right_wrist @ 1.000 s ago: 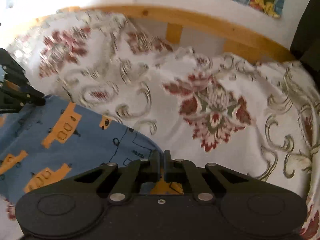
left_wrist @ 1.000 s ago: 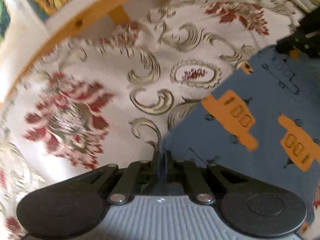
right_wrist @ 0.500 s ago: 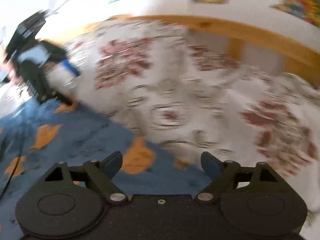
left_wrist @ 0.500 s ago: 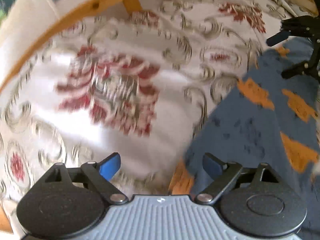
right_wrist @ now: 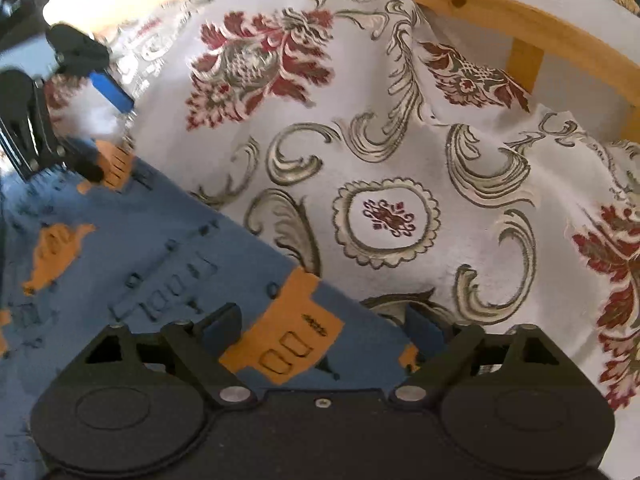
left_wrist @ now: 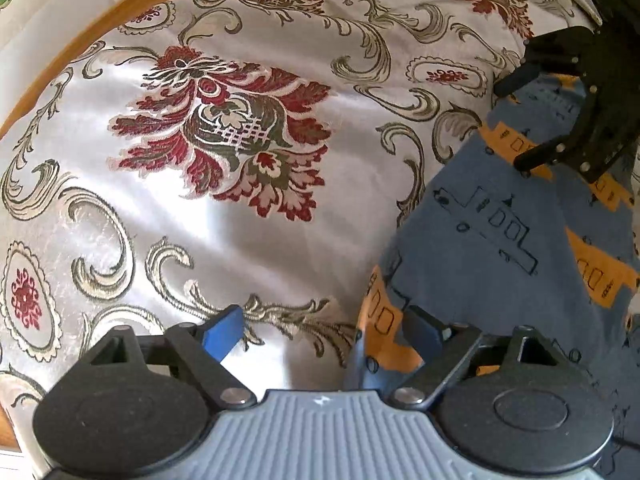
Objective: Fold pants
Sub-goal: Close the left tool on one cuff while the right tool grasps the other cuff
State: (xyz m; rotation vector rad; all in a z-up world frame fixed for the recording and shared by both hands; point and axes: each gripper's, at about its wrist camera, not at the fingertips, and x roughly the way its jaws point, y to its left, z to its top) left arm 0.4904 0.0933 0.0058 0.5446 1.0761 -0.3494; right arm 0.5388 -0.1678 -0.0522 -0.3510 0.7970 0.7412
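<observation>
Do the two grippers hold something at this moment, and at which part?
Nothing is held. The left gripper and the right gripper both stand open over one edge of the blue pants, which lie on the patterned bedspread.

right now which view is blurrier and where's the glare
Right wrist view: motion smear along its left edge, over the pants and the left claw. Left wrist view: sharp, with sunlit sheen on the bedspread. Both views bend the bed frame.
</observation>
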